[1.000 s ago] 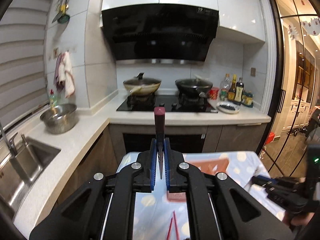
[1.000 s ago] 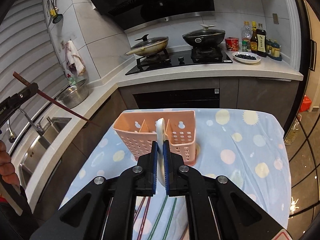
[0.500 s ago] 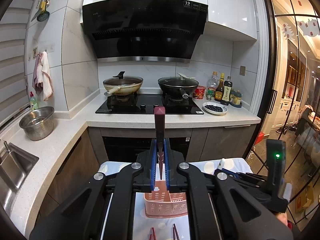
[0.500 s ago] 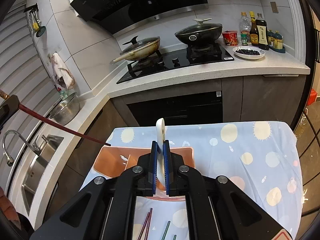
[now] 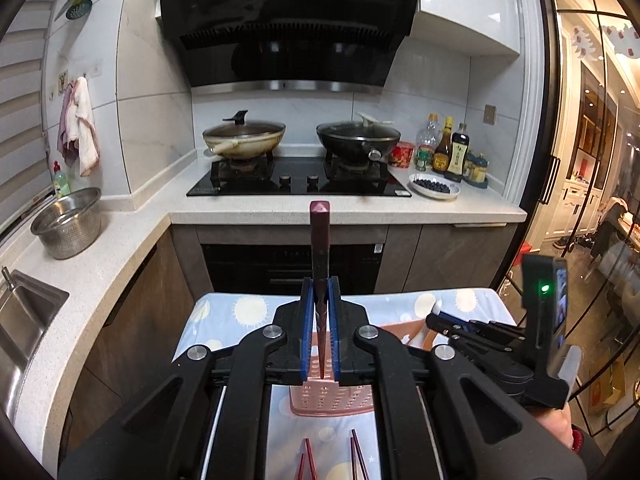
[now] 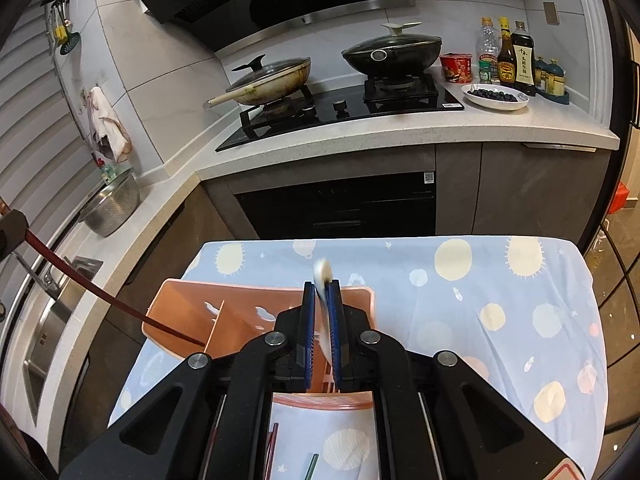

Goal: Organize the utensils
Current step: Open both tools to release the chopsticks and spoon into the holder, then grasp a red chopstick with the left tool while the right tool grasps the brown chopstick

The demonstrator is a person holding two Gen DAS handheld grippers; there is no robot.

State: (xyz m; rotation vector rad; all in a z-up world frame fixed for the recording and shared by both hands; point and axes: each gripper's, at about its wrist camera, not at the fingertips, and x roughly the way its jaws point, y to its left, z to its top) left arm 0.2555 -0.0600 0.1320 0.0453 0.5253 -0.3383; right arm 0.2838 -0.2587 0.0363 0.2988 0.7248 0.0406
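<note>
1. Right gripper [image 6: 321, 336] clamped on white flat plastic spoon [image 6: 322, 276], poised over right compartments of pink perforated plastic utensil caddy [image 6: 188, 312] just below.
2. Left gripper [image 5: 320, 332] clamped on dark-red tapered chopstick [image 5: 319, 236]; in the right view its long axis slants down-right, tip at the caddy's left compartment.
3. Loose chopsticks [image 5: 358, 456] near, on blue spotted tablecloth [image 6: 500, 280].
4. Left arm seems nearer to dropping.

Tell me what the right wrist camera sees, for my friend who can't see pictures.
The right hand-held gripper grips a white spoon above a pink caddy on a blue spotted cloth. A dark red chopstick slants in from the left, its tip in the caddy. Behind are two lidded woks on a stove.
</note>
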